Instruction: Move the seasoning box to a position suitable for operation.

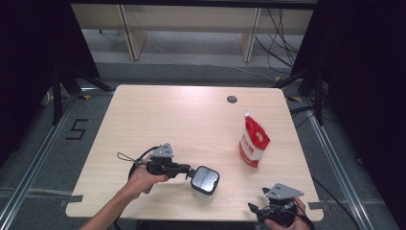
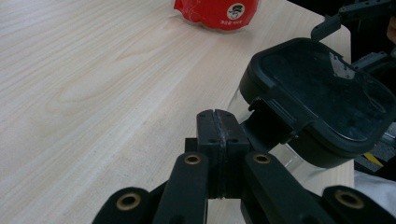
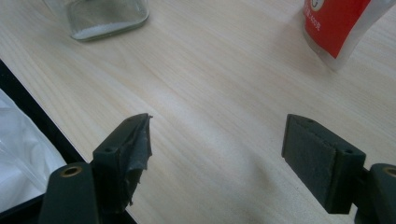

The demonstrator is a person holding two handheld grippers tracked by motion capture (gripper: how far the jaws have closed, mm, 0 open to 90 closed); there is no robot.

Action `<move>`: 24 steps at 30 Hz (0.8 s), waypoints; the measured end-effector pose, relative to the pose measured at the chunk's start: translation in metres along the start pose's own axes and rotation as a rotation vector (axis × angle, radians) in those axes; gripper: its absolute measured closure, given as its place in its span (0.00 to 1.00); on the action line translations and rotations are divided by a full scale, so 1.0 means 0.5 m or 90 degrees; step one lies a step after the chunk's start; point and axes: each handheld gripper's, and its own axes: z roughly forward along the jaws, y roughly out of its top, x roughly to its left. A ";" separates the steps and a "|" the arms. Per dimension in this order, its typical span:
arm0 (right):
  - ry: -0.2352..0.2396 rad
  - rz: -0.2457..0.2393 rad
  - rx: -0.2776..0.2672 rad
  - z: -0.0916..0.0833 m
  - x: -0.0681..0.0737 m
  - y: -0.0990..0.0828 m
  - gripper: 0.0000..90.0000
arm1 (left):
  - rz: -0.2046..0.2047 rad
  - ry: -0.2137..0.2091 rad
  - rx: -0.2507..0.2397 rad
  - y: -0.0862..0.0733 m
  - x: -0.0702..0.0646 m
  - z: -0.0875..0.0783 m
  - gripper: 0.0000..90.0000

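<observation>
On the light wooden worktop point(image 1: 158, 115) a clear square jar point(image 1: 204, 183) with a black lid point(image 2: 322, 105) stands near the near edge, a little right of the middle. The left gripper point(image 1: 187, 172) lies almost level, pointing right, with its tip against the jar's left side just under the lid. In the left gripper view its fingers point(image 2: 208, 135) are pressed flat together with nothing between them, and a tab of the lid sits just to the right of their tips; whether they actually touch it I cannot tell. The jar's glass wall shows below the lid.

The right gripper point(image 1: 256, 209) rests at the near right corner of the worktop, well apart from the jar. In the right gripper view its fingers point(image 3: 322, 161) stand wide open over bare wood, holding nothing.

A red and white pouch point(image 1: 253, 140) stands upright on the right side of the worktop, farther away than the jar and apart from both grippers.
</observation>
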 end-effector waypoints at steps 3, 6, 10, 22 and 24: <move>0.000 -0.006 -0.006 0.001 -0.001 0.000 0.28 | 0.000 -0.007 0.002 -0.004 -0.006 -0.003 0.99; 0.000 -0.002 -0.002 0.001 -0.001 0.000 0.28 | 0.002 -0.008 0.004 -0.008 -0.012 -0.006 0.98; 0.000 -0.009 -0.005 0.001 -0.002 0.001 0.28 | 0.010 -0.002 0.007 -0.013 -0.023 -0.009 0.98; 0.003 0.002 -0.001 -0.002 0.001 0.000 0.28 | 0.044 0.001 0.002 -0.028 -0.037 -0.030 0.79; 0.003 0.002 -0.003 -0.004 0.001 0.000 0.28 | 0.063 0.002 0.009 -0.036 -0.040 -0.039 0.74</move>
